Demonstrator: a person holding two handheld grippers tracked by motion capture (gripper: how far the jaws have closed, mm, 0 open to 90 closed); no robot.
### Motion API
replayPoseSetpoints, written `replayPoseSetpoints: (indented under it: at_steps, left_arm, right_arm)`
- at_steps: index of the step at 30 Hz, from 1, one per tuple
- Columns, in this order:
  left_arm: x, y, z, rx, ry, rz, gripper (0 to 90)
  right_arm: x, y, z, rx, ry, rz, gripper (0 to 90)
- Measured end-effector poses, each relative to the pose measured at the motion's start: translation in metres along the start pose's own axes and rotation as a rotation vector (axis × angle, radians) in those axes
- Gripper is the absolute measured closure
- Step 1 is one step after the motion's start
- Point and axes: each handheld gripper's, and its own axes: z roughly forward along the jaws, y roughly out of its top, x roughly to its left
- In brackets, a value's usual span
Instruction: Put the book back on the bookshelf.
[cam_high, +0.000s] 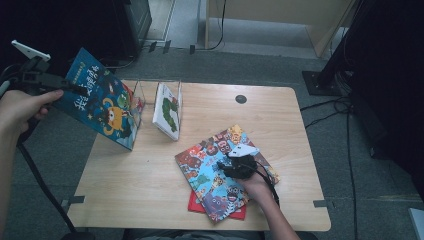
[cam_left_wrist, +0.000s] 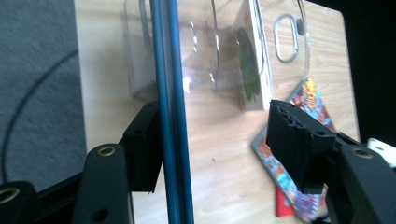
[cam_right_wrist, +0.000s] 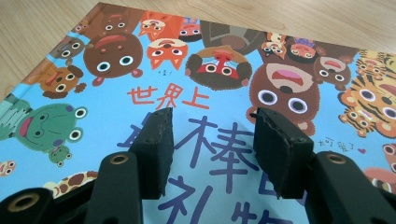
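Left gripper (cam_high: 75, 89), off the table's left edge: jaws spread, blue book (cam_high: 102, 100) edge-on between them, right pad clear of it. Book's lower corner leans at the clear rack (cam_high: 140, 95), far-left of table (cam_high: 150, 185). Rack holds one white book (cam_high: 167, 110), upright. Right gripper (cam_high: 227, 162): jaws apart over the animal-cover book (cam_high: 210, 175) near the front edge, lying atop a red book (cam_high: 192, 204).

- A wooden surface (cam_high: 150, 175) carries everything.
- A clear acrylic rack (cam_high: 141, 95) stands near the surface's far left edge.
- A white book with green artwork (cam_high: 167, 111) leans upright in the rack.
- A black round mark (cam_high: 241, 99) lies right of the rack.
- A red book (cam_high: 197, 204) lies flat near the front edge, well apart from the rack.
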Motion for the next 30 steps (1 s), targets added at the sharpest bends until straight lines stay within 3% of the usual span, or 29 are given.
replayPoseSetpoints:
  at_steps: [5, 7, 10, 20, 24, 30]
  left_arm:
    - [0.004, -0.021, -0.004, -0.033, -0.013, -0.020, 39.9]
    - [0.004, -0.031, -0.002, -0.028, 0.013, -0.009, 39.7]
    - [0.004, -0.045, 0.001, -0.040, -0.015, -0.006, 39.3]
    - [-0.002, -0.086, 0.012, -0.055, -0.017, 0.039, 39.1]
    - [-0.006, -0.096, 0.022, -0.043, 0.014, 0.065, 38.8]
    - [-0.014, -0.117, 0.046, -0.040, 0.009, 0.114, 38.9]
  right_arm:
    - [-0.002, 0.001, 0.001, 0.001, 0.006, -0.004, 47.0]
    - [-0.002, 0.001, 0.001, 0.000, 0.008, -0.007, 46.9]
    - [-0.003, 0.001, 0.001, 0.000, 0.009, -0.007, 46.8]
    - [-0.009, 0.002, 0.002, -0.002, 0.033, 0.021, 47.1]
    - [-0.011, 0.003, 0.003, 0.000, 0.025, 0.006, 47.3]
    - [-0.016, 0.004, 0.000, 0.018, 0.026, 0.026, 50.4]
